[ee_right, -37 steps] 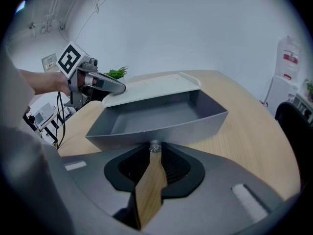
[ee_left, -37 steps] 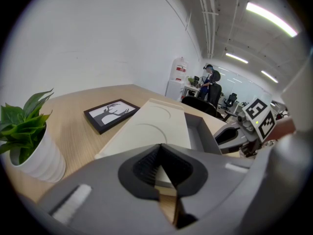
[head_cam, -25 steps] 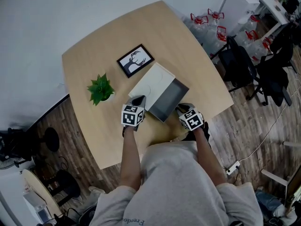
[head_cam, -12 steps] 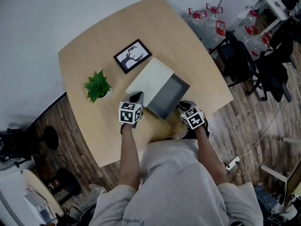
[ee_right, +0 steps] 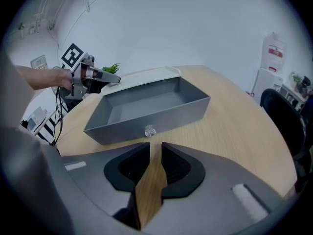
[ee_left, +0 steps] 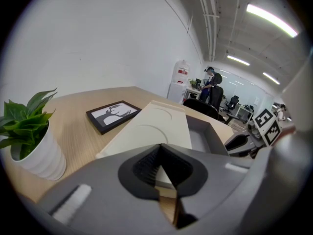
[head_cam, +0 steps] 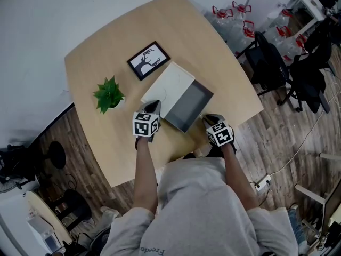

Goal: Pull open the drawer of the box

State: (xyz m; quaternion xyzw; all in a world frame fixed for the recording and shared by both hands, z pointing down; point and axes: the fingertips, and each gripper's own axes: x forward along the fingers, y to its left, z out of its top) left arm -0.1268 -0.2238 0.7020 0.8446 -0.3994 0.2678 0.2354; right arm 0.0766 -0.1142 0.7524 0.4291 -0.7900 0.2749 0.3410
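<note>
Pulling looks finished: grey tray drawer (head_cam: 189, 106) juts from flat white box (head_cam: 166, 84); my left tongs (ee_left: 160, 149) closed, right tongs (ee_right: 155, 148) parted, empty.

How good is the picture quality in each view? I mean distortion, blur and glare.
Head view: evenly lit and sharp, but the table edges bow outward. Left gripper view: fisheye with black corners; the ceiling lights glare; the left gripper up close is soft. Right gripper view: same dark rim; the drawer is sharp, its knob glints, the right gripper is blurred.
</note>
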